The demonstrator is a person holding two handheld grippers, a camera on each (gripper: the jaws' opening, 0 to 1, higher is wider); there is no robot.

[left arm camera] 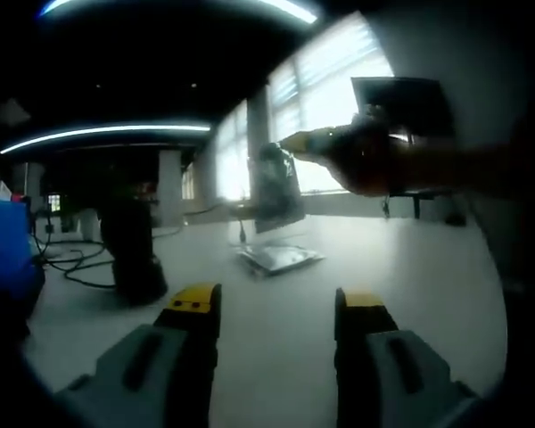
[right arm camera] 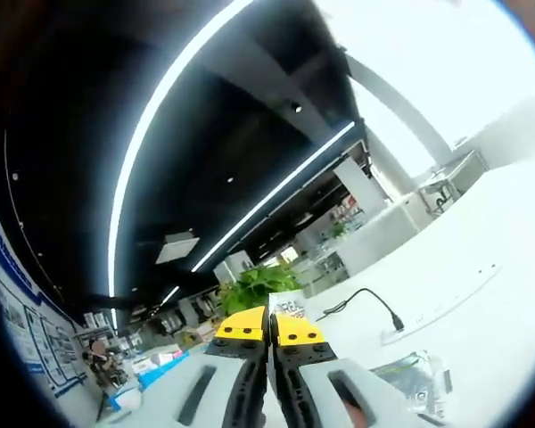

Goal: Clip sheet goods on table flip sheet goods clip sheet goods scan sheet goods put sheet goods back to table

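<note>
Left gripper (left arm camera: 276, 308): fingers wide apart, holding nothing, low over the white worktop (left arm camera: 401, 267) | Right gripper (right arm camera: 269, 328): fingers pinched tight on a sheet pack (left arm camera: 276, 183), held up at 12 o'clock | More shiny packs (left arm camera: 279, 259) lie flat under it | Black scanner (left arm camera: 132, 250) stands at 9 o'clock.

Open white table (left arm camera: 428, 267) ahead of left gripper (left arm camera: 276, 308), jaws apart, nothing between. Dark scanner (left arm camera: 134, 250) and cables (left arm camera: 80, 267) block left side. Packet (left arm camera: 279, 259) flat at mid-table; right gripper (left arm camera: 290, 143) holding sheet (left arm camera: 276, 183) above it. Clear surface to right of packet.
</note>
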